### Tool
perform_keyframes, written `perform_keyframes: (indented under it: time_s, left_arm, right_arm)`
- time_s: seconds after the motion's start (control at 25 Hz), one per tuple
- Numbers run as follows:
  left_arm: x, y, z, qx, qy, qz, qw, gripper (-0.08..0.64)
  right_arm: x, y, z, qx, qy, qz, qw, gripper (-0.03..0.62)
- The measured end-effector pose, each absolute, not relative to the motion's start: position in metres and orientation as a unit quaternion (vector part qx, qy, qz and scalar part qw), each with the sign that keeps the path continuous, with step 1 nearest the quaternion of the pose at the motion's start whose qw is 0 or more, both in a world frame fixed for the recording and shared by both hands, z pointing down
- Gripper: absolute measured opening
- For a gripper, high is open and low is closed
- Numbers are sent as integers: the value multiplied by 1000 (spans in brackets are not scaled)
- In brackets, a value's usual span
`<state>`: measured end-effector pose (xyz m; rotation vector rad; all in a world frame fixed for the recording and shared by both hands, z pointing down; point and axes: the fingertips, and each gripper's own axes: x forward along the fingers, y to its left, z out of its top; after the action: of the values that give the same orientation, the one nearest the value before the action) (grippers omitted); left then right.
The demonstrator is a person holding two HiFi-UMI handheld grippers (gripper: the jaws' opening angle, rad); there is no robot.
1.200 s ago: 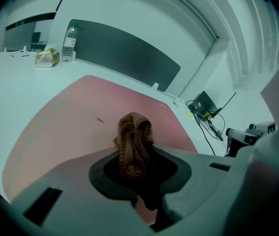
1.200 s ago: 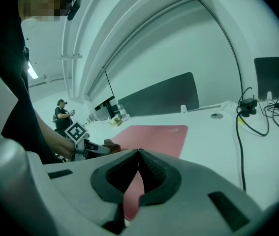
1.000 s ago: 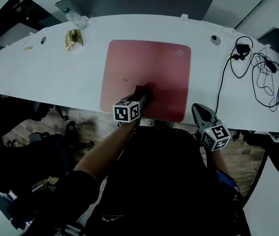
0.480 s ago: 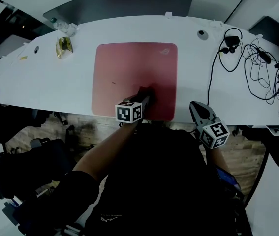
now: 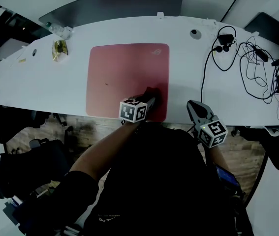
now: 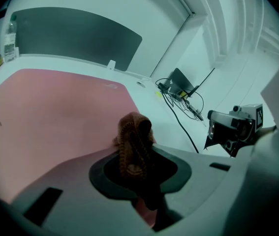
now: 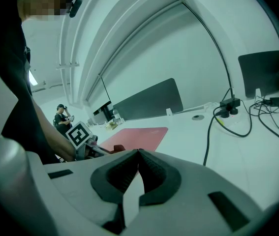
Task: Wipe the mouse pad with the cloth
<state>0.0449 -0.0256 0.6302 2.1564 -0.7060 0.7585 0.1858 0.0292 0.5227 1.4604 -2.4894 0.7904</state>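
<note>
A red mouse pad (image 5: 124, 77) lies on the white desk (image 5: 41, 82); it also fills the left gripper view (image 6: 55, 112). My left gripper (image 5: 151, 98) is shut on a brown knitted cloth (image 6: 133, 141) and presses it on the pad's near right corner. In the head view the cloth (image 5: 153, 93) shows as a dark lump at the jaw tips. My right gripper (image 5: 194, 109) hovers at the desk's front edge, right of the pad, its jaws closed with nothing between them. From the right gripper view I see the pad (image 7: 137, 136) and the left gripper (image 7: 87, 144) at the left.
Black cables (image 5: 250, 58) and a plug (image 5: 224, 38) sprawl over the desk's right end. A gold wrapper (image 5: 58, 49) and a small bottle (image 5: 60, 31) sit at the far left. A dark partition (image 5: 114, 6) lines the back edge. A person stands far off (image 7: 62, 116).
The left gripper with the cloth has slid right along the pad's near edge toward its right corner. The head camera has shifted, so the desk appears moved left. The right gripper stays put.
</note>
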Motion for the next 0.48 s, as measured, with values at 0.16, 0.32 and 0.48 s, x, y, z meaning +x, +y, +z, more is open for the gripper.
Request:
perform_keyframes:
  time_s: [0.16,0.32,0.48]
  left_arm:
    - [64,-22,631,844,-261,297,363,87]
    - [84,-17,631,852,-238,293,364,87]
    - [108,-13,629,863,-207,283,363,87]
  right_arm:
    - [194,32,525,488,-829,264,72,25]
    - [202,36,526,492,-826,266,71,26]
    - [212,41,527,501,-820,268,69,26]
